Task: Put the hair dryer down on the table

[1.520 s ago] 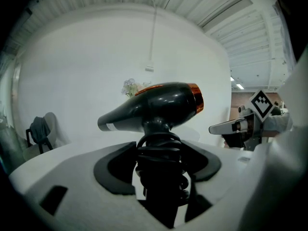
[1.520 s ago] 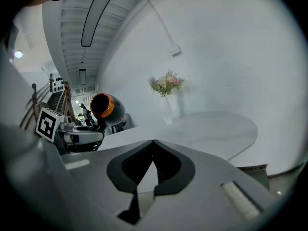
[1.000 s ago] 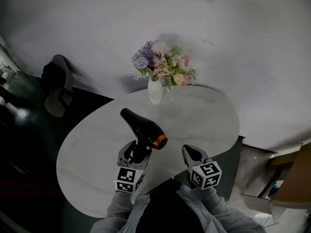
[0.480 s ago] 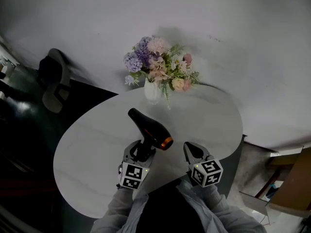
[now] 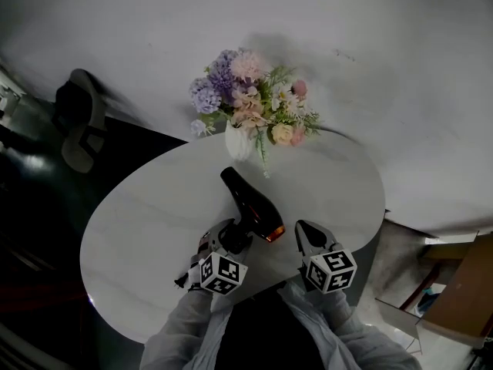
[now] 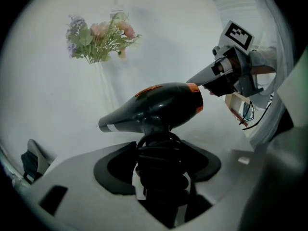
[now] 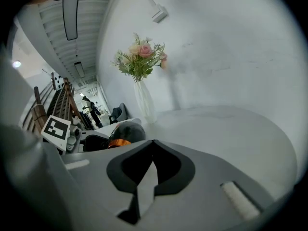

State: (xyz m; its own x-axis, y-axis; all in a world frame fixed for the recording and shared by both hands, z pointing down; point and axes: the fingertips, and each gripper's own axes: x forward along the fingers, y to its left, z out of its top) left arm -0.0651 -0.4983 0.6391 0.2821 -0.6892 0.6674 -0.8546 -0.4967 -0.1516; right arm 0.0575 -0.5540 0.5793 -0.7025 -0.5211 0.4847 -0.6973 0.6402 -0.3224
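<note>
I am looking down at a white vase (image 5: 237,142) holding pastel flowers (image 5: 250,99) against a pale wall (image 5: 385,52), a dark chair (image 5: 77,122) sitting to my left.

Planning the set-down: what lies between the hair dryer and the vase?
Only bare table between hair dryer and vase, in the head view.

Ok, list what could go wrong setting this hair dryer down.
1. The left gripper clamps the black, orange-ringed hair dryer over its coiled black cord; it might slip or twist on release.
2. Its nozzle points toward the white vase of flowers; pushing forward could bump it.
3. The shut right gripper sits near its rear end and could knock it.
</note>
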